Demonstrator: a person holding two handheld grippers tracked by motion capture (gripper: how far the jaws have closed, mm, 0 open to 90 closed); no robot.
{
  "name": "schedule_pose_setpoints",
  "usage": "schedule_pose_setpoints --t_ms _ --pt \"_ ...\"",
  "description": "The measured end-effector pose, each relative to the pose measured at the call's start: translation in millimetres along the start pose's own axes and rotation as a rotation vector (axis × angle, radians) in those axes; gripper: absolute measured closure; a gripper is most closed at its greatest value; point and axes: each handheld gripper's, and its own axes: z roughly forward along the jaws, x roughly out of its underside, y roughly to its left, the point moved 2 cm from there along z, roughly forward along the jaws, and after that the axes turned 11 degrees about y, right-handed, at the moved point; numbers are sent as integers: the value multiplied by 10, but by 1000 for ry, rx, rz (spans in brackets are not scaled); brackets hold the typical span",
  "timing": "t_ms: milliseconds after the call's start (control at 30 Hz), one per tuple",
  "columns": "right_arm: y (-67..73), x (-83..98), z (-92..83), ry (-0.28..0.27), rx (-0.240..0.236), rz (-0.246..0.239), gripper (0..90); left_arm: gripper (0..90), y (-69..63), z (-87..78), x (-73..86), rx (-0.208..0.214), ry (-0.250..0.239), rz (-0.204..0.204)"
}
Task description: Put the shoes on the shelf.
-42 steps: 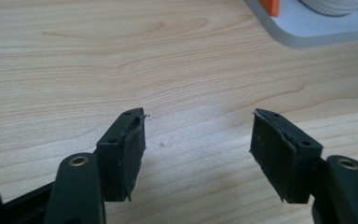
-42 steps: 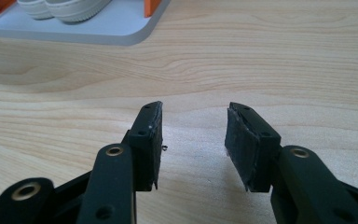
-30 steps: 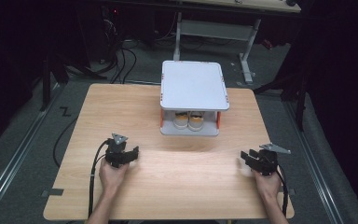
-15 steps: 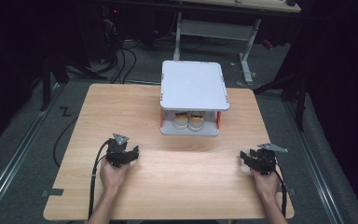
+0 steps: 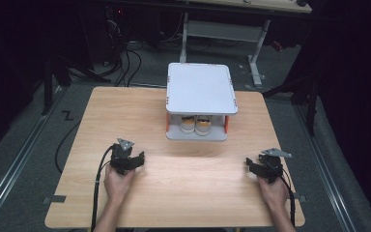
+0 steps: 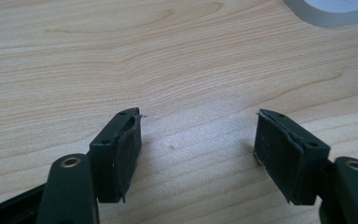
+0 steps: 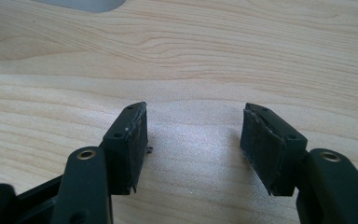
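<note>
Both sets of jaws had just been opening since the earlier frames, the right ones more than the left, with nothing between either pair; otherwise the hands and everything on the table lay as they had a second before.

From the high view I saw my left gripper (image 5: 137, 158) resting near the left front part of the wooden table (image 5: 125, 111), and my right gripper (image 5: 251, 166) near the right front edge, the two well apart. Each was held from behind by a hand, the left hand (image 5: 117, 181) and the right hand (image 5: 273, 191), with a cable trailing back toward the table's near edge.

Looking along the left gripper (image 6: 198, 135), I found its jaws standing apart over bare wood. The right gripper (image 7: 193, 133) looked the same, its jaws spread wide over the tabletop and pressing on nothing.

Beyond both of them, at the far middle of the table, stood a small white two-level shelf (image 5: 201, 88) with orange posts. A pair of shoes (image 5: 195, 124) with pale toes sat side by side on its lower level, under the top board, well apart from either gripper.
</note>
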Motion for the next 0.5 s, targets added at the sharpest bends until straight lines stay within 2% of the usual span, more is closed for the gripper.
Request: schedule_pose_setpoints --t_ms 500 --pt "0 -1 -1 2 -2 -1 408 260 -55 4 1 3 7 -2"
